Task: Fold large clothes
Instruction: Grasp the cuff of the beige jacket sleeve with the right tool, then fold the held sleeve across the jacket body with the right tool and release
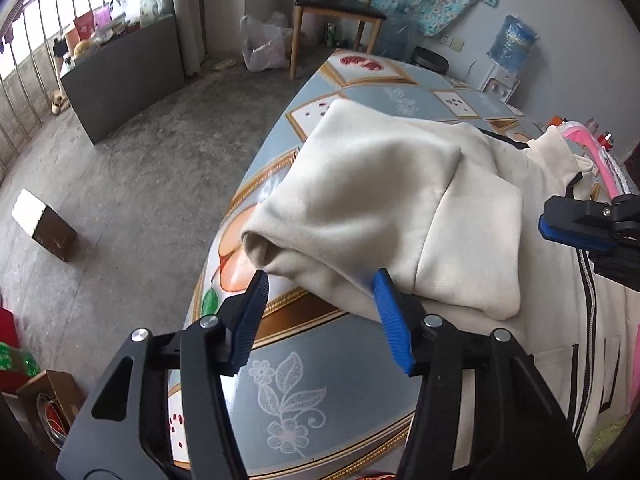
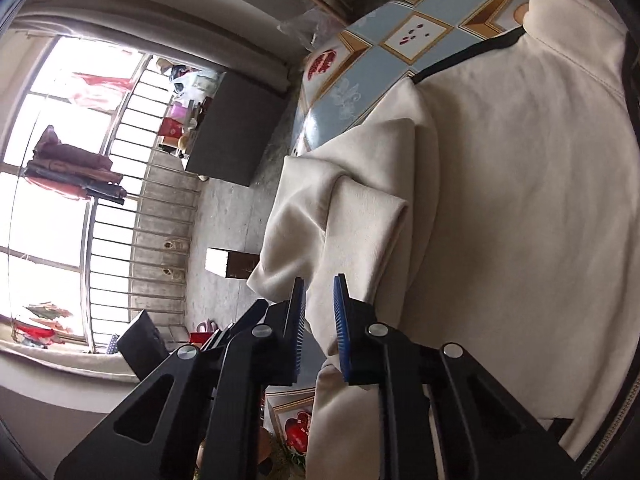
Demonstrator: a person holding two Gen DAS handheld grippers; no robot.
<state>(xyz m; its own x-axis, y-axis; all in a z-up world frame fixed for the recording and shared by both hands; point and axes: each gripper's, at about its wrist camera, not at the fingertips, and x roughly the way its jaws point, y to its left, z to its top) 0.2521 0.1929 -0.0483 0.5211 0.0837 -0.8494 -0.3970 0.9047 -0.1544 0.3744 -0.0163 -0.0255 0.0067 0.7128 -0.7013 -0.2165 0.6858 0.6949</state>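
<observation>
Left gripper (image 1: 320, 292) is pointing down at the table edge, jaws standing partly apart, ribbed blue pads (image 1: 394, 320) on black angular arms. The sleeve (image 1: 360, 208) of the cream jacket (image 2: 520, 220) is lying just ahead of and between the fingertips; the right pad is touching its lower fold, the left pad is sitting clear of the cuff opening, so nothing is clamped. Fabric is looking soft, thick, fleece-like, with rounded folds and stitched seams.

Right gripper (image 2: 320, 292) is tilting down from the jacket's side, jaws narrowed to a slim gap. A fold of the cream sleeve is sitting in that gap, but whether the pads are pinching it I cannot tell. In the left wrist view the right gripper (image 1: 560, 232) is showing at the right edge, over the jacket body.

Jacket is lying spread flat on the table (image 1: 304, 380), ahead and right of the left gripper, with black trim (image 2: 460, 60) and a zipper (image 1: 590, 300). Tablecloth is glossy, grey-blue, printed with gold frames, fruit and white lace flowers. A wooden chair (image 1: 340, 4) is standing far beyond the table.
</observation>
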